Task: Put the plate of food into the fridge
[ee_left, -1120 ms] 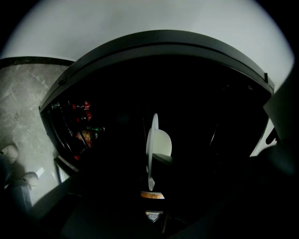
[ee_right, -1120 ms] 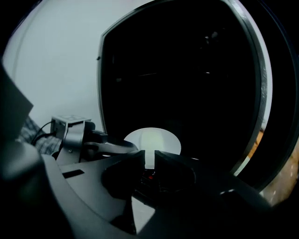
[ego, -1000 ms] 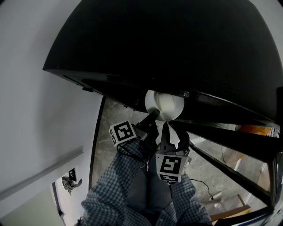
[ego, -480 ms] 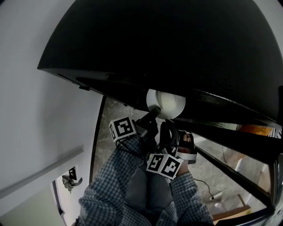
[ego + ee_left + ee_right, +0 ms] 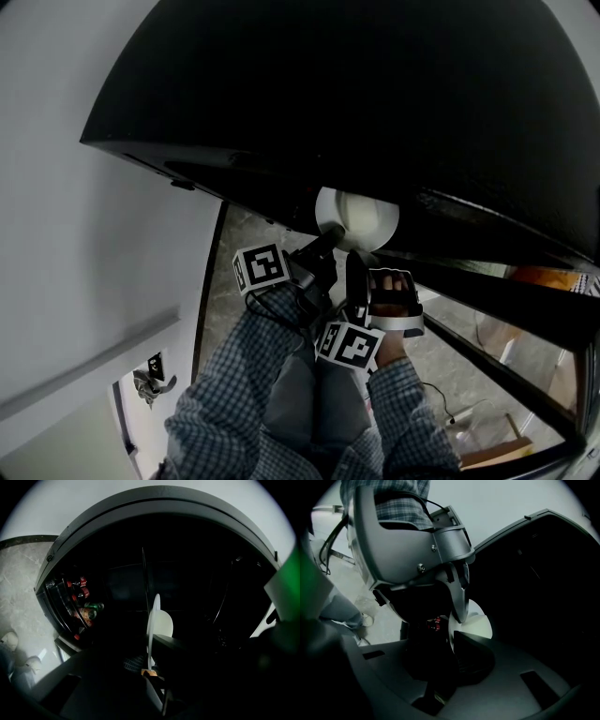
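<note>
left gripper (image 5: pixel 328 240): clamped on white plate (image 5: pixel 362 217) rim
right gripper (image 5: pixel 356 262): pinching same plate, beside left gripper
fridge (image 5: pixel 375 112): dark, just ahead

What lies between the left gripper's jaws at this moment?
The plate. The left gripper view shows it edge-on, with the left gripper clamped on its near rim and the dark fridge interior behind it.

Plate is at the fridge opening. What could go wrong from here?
The left tool pinches the white plate by its rim alone, so it could sag or slip. The right tool crowds the same rim; the two could knock each other. The fridge interior is too dark to show a shelf, so the plate might catch an edge.
</note>
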### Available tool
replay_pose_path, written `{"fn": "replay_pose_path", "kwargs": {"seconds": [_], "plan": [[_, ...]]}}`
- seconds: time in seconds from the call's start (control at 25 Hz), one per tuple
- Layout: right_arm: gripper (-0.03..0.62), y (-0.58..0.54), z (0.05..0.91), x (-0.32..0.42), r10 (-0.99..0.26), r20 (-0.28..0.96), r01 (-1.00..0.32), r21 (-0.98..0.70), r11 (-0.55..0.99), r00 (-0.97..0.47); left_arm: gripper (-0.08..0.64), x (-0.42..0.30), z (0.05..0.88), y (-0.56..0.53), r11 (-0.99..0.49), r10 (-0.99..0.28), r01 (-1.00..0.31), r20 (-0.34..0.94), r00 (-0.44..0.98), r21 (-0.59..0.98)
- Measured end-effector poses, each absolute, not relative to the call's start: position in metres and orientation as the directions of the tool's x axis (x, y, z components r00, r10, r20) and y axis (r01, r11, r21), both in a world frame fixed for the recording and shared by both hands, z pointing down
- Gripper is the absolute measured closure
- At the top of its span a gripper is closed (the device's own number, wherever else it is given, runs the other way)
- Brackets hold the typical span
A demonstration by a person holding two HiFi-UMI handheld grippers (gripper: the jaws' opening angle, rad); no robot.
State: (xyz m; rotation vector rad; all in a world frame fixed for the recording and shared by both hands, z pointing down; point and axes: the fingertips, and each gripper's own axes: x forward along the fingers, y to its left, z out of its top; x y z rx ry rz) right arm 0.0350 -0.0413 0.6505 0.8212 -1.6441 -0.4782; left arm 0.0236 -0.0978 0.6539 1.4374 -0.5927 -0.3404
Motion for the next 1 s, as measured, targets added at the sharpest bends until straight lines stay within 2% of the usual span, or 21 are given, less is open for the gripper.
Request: {"fn": "replay_pose_path", "kwargs": {"seconds": [0.16,0.56,1.0], "plan": [[0.558,-0.042,0.651,0.035,-0.733,0.677,-0.235,0.704,0.67,-0.063,0.535,0.022,0.657,-0.098,0.12,-0.549,-0.149,0.191,0.814,0.982],[0.558,-0.059,0.642,0.039,-0.763,0.645,-0.292,0.724,0.624,-0.032,0.535,0.027,0.644,-0.1,0.069,-0.524,-0.141,0.156,0.837,0.988],[0.56,-0.068,0.64,0.034,-0.778,0.626,-0.285,0.737,0.613,-0.055,0.535,0.016,0.638,-0.101,0.003,-0.514,-0.193,0.167,0.841,0.981]]}}
